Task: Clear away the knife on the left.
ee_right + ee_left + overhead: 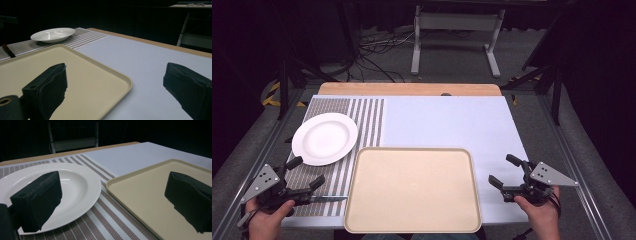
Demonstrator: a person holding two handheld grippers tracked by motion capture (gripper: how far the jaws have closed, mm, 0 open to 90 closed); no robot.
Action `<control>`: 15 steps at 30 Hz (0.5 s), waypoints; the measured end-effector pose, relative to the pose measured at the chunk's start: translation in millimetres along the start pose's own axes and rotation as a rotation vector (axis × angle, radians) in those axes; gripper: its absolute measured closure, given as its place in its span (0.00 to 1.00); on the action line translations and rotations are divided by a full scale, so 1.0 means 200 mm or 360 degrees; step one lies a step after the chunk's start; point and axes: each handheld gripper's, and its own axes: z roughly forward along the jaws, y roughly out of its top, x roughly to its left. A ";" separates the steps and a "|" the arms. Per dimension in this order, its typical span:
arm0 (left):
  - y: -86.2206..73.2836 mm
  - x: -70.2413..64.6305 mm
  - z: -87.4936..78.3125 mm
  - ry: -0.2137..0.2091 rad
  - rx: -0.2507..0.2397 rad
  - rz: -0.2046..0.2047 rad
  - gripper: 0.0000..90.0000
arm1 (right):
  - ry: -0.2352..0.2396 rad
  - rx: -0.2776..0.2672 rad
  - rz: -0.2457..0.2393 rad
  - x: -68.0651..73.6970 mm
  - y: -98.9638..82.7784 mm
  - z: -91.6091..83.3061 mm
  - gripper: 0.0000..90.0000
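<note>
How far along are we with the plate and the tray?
Nothing looks done: the white plate sits on the striped placemat, beside the bare beige tray. Nothing is in hand; left tongs and right tongs both stand open, holding nothing. A knife lies by the left tongs. All handling remains.

We see the tray (412, 190) lying at the near middle of the table (409, 89), on the plain mat (452, 122). To its left lies the striped placemat (367, 117), and on that mat, behind and left of the tray, sits the plate (325, 138), close to the tray's far left corner but apart from it. A knife (329, 199) lies on the placemat just left of the tray's near edge. The left gripper (304, 172) hovers over the placemat's near left end, the right gripper (504, 171) right of the tray.
</note>
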 end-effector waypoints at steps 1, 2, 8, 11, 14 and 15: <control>0.00 0.00 0.00 -0.0001 0.0000 0.0000 0.02 | -0.0001 -0.0001 0.0007 0.00 0.00 0.00 0.06; 0.00 0.00 0.00 -0.0002 0.0001 0.0006 0.02 | -0.0002 -0.0003 0.0007 0.00 0.00 0.00 0.06; 0.00 0.00 0.00 -0.0012 -0.0002 -0.0006 0.02 | 0.0001 -0.0004 0.0007 0.00 0.00 0.00 0.06; 0.00 0.00 0.00 -0.0018 0.0008 -0.0024 0.02 | -0.0001 -0.0002 0.0005 0.00 0.00 0.00 0.06; 0.00 0.00 0.00 -0.0027 0.0045 -0.0032 0.06 | 0.0002 -0.0005 0.0009 0.00 0.00 0.00 0.06; 0.00 0.00 0.00 -0.0041 0.0041 -0.0038 0.06 | 0.0004 -0.0002 0.0008 0.00 0.00 0.00 0.06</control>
